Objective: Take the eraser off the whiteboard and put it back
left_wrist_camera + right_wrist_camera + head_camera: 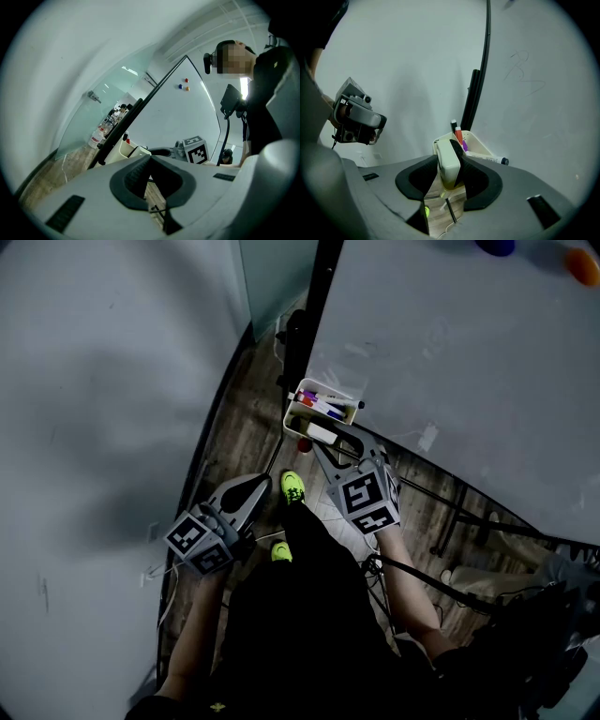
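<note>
A cream eraser [449, 161] with a dark felt side stands upright between the jaws of my right gripper [449, 169], which is shut on it. In the head view that gripper [323, 448] holds the eraser [322, 434] at the near end of the white tray [291, 414] fixed to the whiteboard [469, 352]. Several markers [323, 406] lie in the tray [482, 143]. My left gripper [260, 487] hangs lower left, away from the board, jaws together and holding nothing. Its own view shows its pads meeting [150, 174], with the tray [126, 148] beyond.
A black stand post [314, 306] runs along the whiteboard's left edge. Blue [494, 246] and orange [583, 266] magnets sit at the board's top. A grey wall [103, 427] fills the left. Cables [441, 493] and the person's yellow-green shoes [292, 486] are on the wooden floor.
</note>
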Available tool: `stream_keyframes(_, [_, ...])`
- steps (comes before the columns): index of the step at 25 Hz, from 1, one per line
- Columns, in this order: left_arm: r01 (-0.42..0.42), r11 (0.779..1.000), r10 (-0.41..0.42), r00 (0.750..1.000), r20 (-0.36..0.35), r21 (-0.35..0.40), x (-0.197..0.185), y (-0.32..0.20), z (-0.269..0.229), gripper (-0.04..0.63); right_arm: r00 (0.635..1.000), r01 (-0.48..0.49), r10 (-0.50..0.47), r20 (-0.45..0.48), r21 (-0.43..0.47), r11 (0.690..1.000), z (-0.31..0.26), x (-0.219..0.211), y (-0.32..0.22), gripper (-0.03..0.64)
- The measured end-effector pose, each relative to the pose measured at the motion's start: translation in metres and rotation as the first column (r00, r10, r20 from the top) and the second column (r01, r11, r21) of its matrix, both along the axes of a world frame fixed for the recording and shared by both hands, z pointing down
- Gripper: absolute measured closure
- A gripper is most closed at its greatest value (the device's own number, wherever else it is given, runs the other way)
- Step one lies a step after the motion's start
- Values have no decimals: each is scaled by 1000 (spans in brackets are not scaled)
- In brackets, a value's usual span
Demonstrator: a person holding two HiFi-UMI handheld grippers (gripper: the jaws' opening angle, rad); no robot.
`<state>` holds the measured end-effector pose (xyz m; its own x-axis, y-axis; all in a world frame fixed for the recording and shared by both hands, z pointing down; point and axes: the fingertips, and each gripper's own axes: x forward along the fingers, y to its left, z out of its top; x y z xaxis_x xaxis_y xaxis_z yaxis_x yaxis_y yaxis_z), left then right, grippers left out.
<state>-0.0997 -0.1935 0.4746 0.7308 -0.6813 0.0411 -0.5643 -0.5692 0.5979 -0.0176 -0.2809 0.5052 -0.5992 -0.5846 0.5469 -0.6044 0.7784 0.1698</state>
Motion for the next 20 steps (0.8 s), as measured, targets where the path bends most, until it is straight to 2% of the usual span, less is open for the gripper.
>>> stream_keyframes(11, [-4,1000,4,1000,-26,2,3,1,-3,575,1000,-28,28,-3,-4,1000,1,5,1,445])
stream_keyframes(20, [-18,1000,18,1000,-18,5,5,3,-1,575,999,-34,34,26,7,999,-8,5,2,440])
